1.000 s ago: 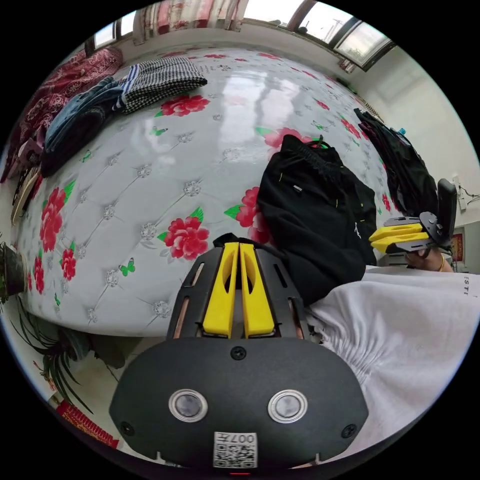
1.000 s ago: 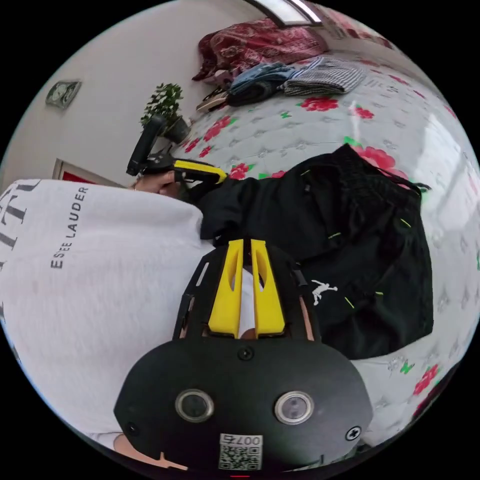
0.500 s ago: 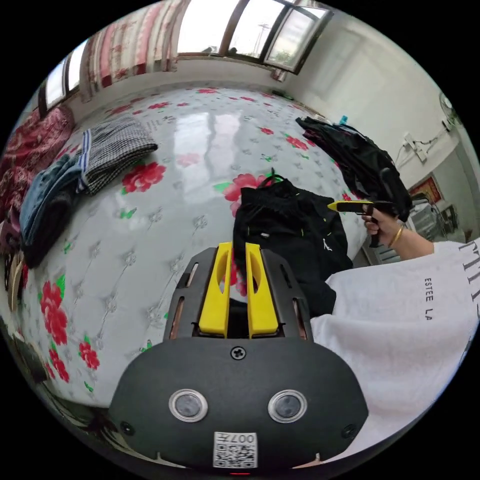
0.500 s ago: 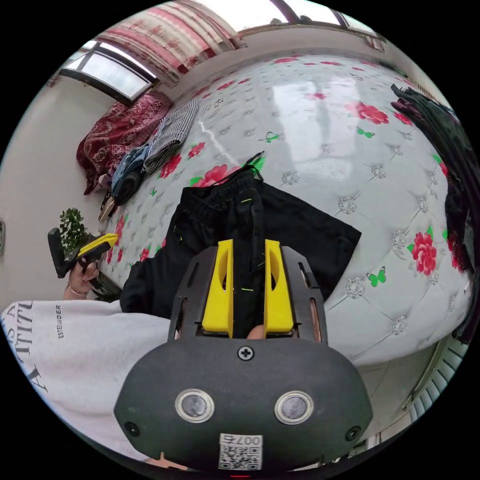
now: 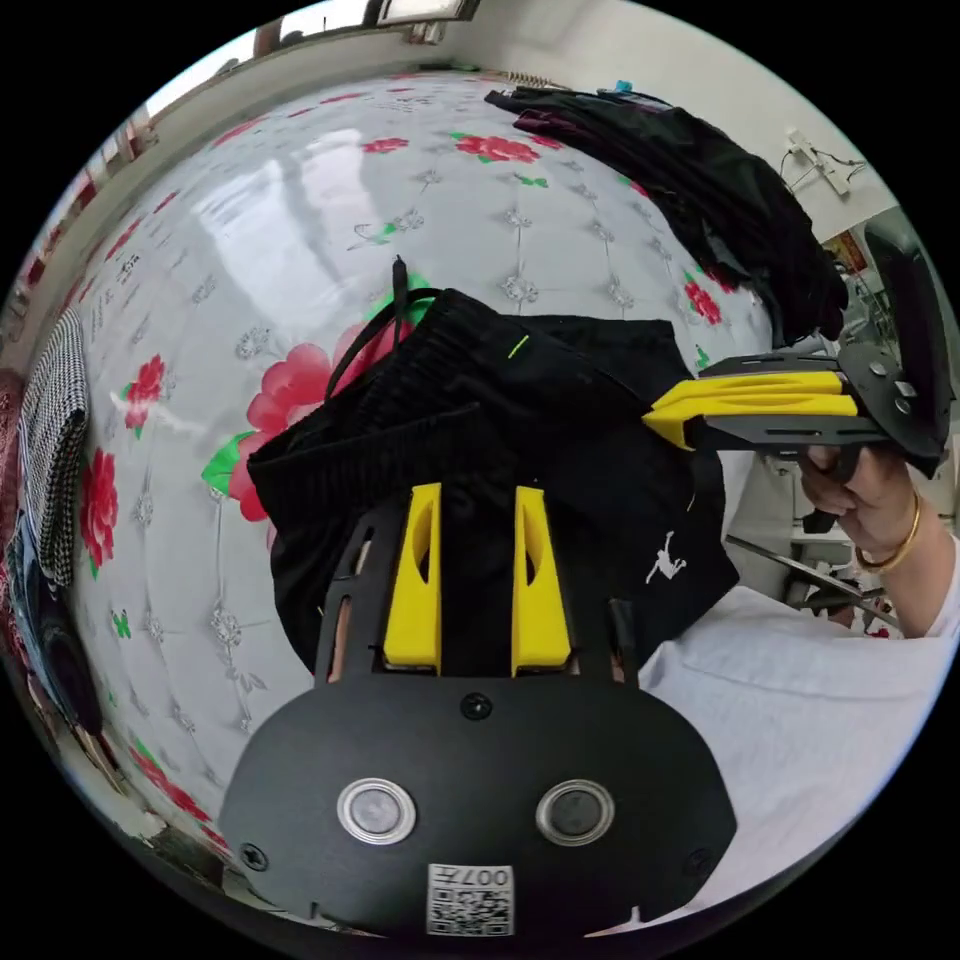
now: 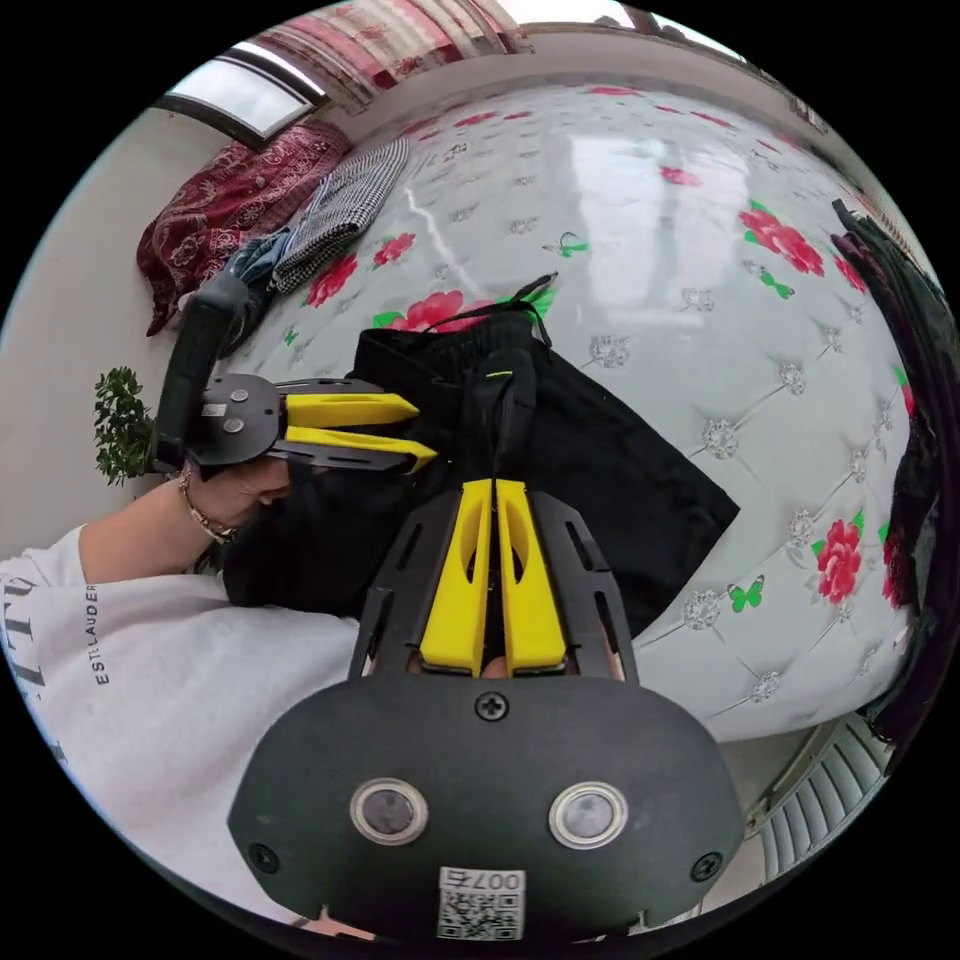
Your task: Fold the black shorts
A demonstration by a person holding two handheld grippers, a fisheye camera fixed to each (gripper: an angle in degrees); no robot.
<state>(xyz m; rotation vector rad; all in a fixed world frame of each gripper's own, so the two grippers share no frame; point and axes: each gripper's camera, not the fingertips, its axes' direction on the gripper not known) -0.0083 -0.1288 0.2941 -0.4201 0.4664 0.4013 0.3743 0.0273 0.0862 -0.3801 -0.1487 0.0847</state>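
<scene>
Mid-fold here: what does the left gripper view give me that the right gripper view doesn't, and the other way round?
Left gripper view: a white logo on the dark fabric, a wall socket, and the right gripper side-on, jaws together. Right gripper view: a potted plant, a red blanket, and the left gripper side-on, jaws apart. Shared: the black shorts on the floral bed cover, a checked garment, a dark clothes pile.
</scene>
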